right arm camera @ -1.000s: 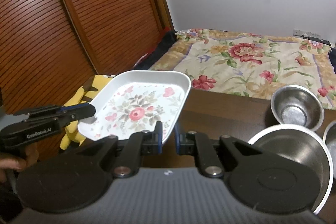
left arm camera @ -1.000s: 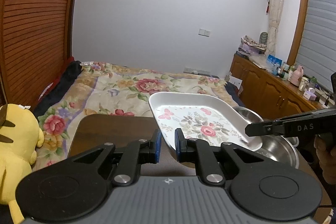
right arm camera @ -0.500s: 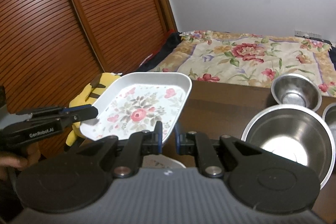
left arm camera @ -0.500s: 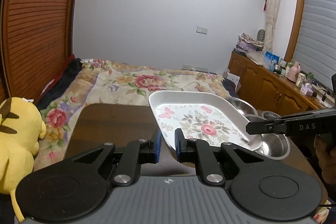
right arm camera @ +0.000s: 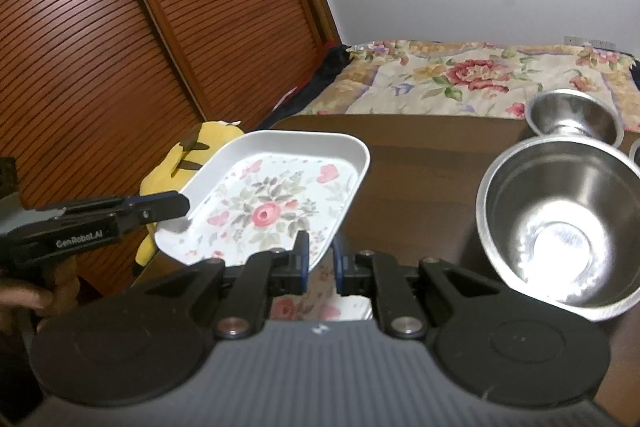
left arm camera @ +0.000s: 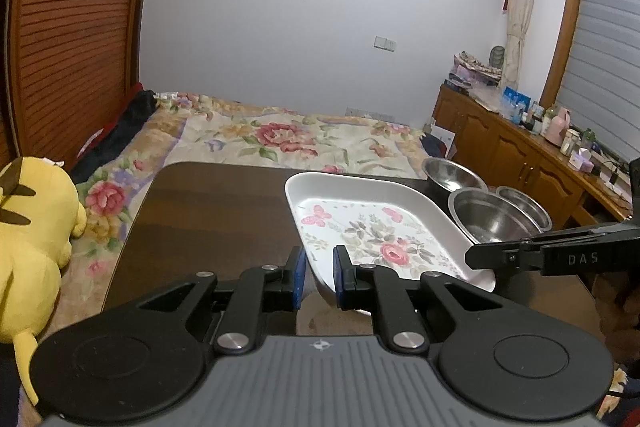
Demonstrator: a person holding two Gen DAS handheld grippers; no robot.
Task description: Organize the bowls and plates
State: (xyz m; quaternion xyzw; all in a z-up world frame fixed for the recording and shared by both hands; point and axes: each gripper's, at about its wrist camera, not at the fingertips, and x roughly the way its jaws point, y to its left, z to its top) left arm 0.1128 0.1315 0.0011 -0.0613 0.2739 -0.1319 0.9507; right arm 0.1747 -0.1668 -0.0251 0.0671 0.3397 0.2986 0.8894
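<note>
The white rectangular floral-printed plate [left arm camera: 384, 227] hangs lifted above the dark wooden worktop [left arm camera: 208, 211], its rim clenched at one corner by the left claw [left arm camera: 319, 279] and at another by the right claw [right arm camera: 320, 259]. It looks stiff, glossy and breakable, so two thin rim grips seem wise. Only the right wrist view shows another floral plate [right arm camera: 320, 303] lying below; the left view alone shows all three steel bowls [left arm camera: 492, 219].
</note>
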